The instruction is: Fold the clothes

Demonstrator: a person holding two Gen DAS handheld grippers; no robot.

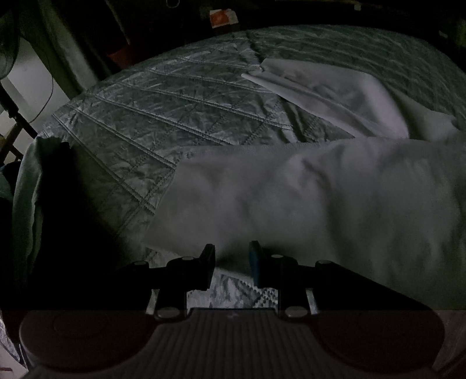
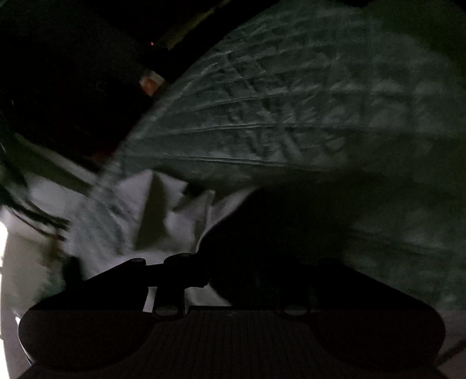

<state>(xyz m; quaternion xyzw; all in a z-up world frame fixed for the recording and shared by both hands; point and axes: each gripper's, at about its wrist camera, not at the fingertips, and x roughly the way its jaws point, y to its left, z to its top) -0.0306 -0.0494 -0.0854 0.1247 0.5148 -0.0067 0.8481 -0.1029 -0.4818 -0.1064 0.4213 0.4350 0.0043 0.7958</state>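
Observation:
A pale grey garment (image 1: pixel 305 204) lies crumpled across a quilted grey-green bedspread (image 1: pixel 174 122), with one flat part (image 1: pixel 335 96) reaching toward the far right. My left gripper (image 1: pixel 232 259) sits at the garment's near hem. Its fingers are a little apart with cloth bunched between the tips, so it is shut on the hem. The right wrist view is dark and blurred. In it the garment (image 2: pixel 174 215) is a rumpled pale heap at the lower left of the bedspread (image 2: pixel 276 116). My right gripper (image 2: pixel 231 277) hovers over the heap's right edge, jaws apart in deep shadow, and I see nothing held.
The bed's left edge drops away where a green cloth (image 1: pixel 26 189) hangs beside a dark one. An orange-and-white object (image 1: pixel 222 17) sits beyond the far edge and shows again as the same orange-and-white object (image 2: pixel 150 81). Bare quilt stretches to the left of and behind the garment.

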